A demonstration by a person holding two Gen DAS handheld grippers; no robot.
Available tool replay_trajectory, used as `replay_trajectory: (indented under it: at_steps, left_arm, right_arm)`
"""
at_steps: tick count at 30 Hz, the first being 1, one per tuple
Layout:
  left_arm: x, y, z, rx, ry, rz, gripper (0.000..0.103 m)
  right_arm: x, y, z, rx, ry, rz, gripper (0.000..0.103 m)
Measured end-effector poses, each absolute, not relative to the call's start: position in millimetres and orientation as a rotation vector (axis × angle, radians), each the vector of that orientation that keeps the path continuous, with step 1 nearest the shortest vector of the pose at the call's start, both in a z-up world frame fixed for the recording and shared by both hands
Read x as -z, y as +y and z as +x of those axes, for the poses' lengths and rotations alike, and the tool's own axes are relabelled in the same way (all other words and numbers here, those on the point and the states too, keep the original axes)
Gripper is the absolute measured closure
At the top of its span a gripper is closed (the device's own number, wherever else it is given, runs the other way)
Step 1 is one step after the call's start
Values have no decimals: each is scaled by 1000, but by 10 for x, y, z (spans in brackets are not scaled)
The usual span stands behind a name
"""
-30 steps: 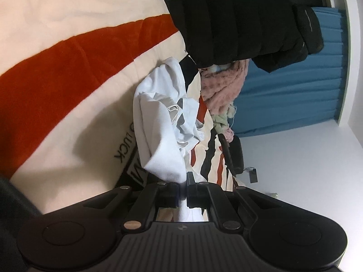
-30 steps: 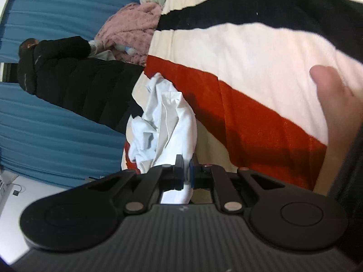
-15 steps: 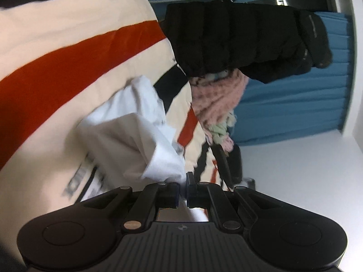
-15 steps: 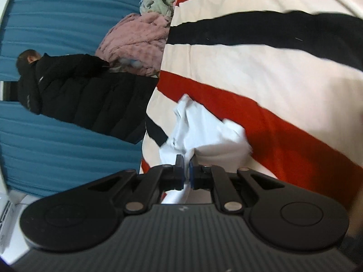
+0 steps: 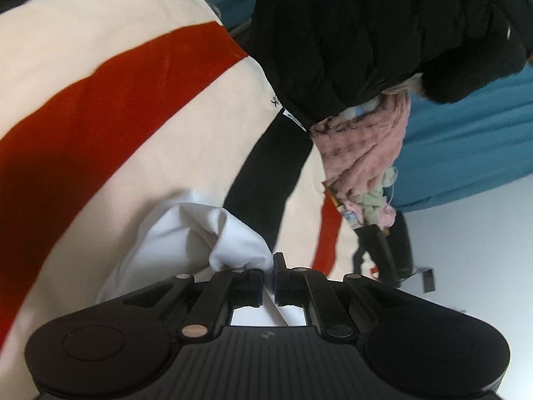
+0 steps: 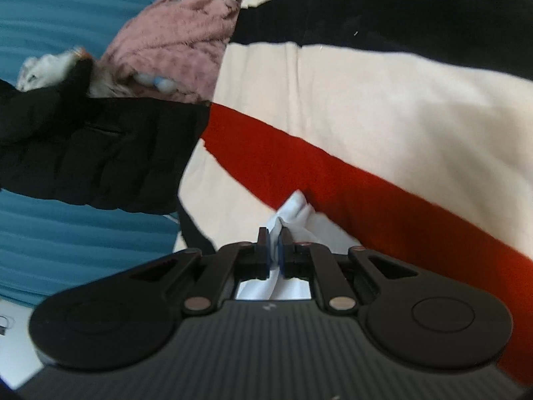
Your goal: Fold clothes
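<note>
A white garment (image 5: 186, 236) lies bunched on a striped cream, red and black blanket (image 5: 100, 100). My left gripper (image 5: 269, 268) is shut on a fold of the white garment, which bulges to the left of its fingers. My right gripper (image 6: 274, 243) is shut on another edge of the same garment (image 6: 299, 215), with a small tuft sticking out past the fingertips. Most of the garment is hidden under both grippers.
A black puffer jacket (image 5: 366, 40) and a pink fuzzy garment (image 5: 363, 153) lie at the blanket's far edge, also seen in the right wrist view as the jacket (image 6: 100, 146) and the pink garment (image 6: 173, 56). A blue curtain (image 6: 50, 3) hangs behind.
Both grippers have stayed shut on the white garment and pulled it back; far less of it shows ahead of the fingers. The hand seen in the right view is gone.
</note>
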State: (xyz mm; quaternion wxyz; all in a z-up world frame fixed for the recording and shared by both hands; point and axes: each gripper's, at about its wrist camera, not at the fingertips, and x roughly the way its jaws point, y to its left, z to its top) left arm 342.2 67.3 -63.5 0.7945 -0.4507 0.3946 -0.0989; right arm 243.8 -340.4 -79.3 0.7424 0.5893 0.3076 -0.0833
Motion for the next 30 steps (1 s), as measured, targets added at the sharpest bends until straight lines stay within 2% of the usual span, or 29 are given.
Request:
replay_trajectory:
  at_steps: [5,7,8,9,10,11,12,15,24,30]
  left_arm:
    - [836,606,3723,248,861,-876,92]
    - [839,562,3718,275,864,-816,75]
    - [823,538,3700,295,865,-787,60]
    - [783,509,3665,320,865,-754,54]
    - [731,488,3593,342,860,-720,44]
    - [678,467,3521,365,855,-686,35]
    - [628,449,3443,385,848,-655,30]
    - [569,453,3127,403,825,-644,26]
    - [716,627,2260,413,891,-875,22]
    - [1044,696,2032,363,950,-994,22]
  right_arm:
    - [1090,-3407,2769,170,733,1250,93]
    - [1101,-3401,2783,155,746,1230,91]
    - [1052,-3375,2769,144,747,1205,87]
    - [981,-3339,2749,128,745,1175,73]
    - [910,-3302,2728,113,744,1145,61]
    - [829,-3255,2685,92,738,1115,35]
    - [737,-3196,2617,66,727,1086,21]
    - [525,-3042,2395,6,708,1011,21]
    - [787,-2994,1603,-26,756,1126,21]
    - [962,-2962,1074,-48,788,1203,22]
